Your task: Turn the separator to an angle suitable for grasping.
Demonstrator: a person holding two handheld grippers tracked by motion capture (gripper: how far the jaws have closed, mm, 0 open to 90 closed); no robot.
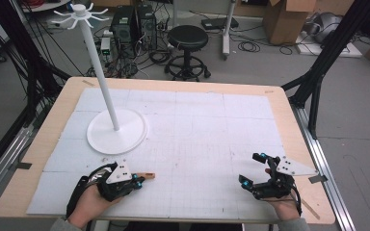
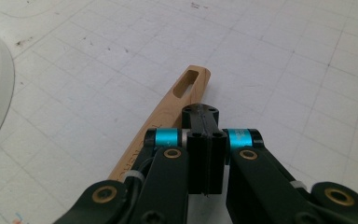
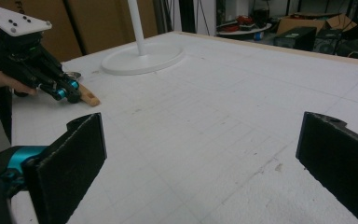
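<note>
My left gripper (image 1: pixel 137 181), jaws closed w/ nothing between, sits over the wooden utensil (image 2: pixel 175 105) just below the white stand base (image 1: pixel 117 132); handle runs along the jaws. Right gripper (image 1: pixel 253 169) wide open, empty, well off.

Light tan wooden utensil handle (image 2: pixel 177 100) with a slotted end. Black left gripper (image 1: pixel 137 181) with cyan bands and brass rivets. Black right gripper (image 1: pixel 251 168), white top plate. White stand (image 1: pixel 117 130). White table mat (image 1: pixel 197 134) with a faint grey grid; pale wood border.
</note>
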